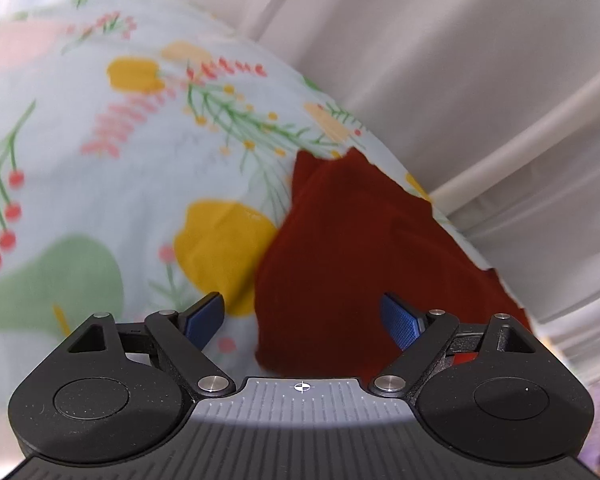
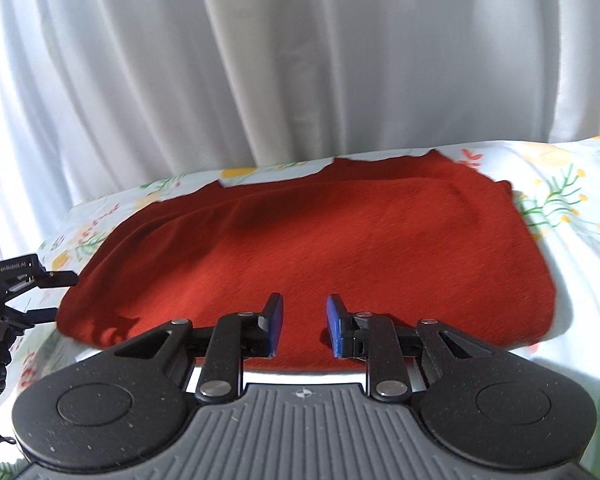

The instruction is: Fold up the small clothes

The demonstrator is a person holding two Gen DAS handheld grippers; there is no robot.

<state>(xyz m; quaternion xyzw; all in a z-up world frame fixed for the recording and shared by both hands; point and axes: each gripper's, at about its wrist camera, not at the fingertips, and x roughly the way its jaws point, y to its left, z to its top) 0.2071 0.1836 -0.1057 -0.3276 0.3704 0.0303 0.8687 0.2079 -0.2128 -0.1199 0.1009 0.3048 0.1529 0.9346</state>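
Now, with the red garment (image 2: 308,248) flat on the floral bed sheet (image 1: 100,152), both grippers, left gripper (image 1: 302,320) spread wide and right gripper (image 2: 303,326) narrowly parted, empty, should pinch its near edge evenly before folding.

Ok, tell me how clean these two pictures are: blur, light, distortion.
Left wrist view: the floral sheet is smeared by motion blur, the red garment soft-edged, fisheye bending the curtain. Right wrist view: sharper; sunlight washes out the sheet at right, the right gripper shadows the red garment.
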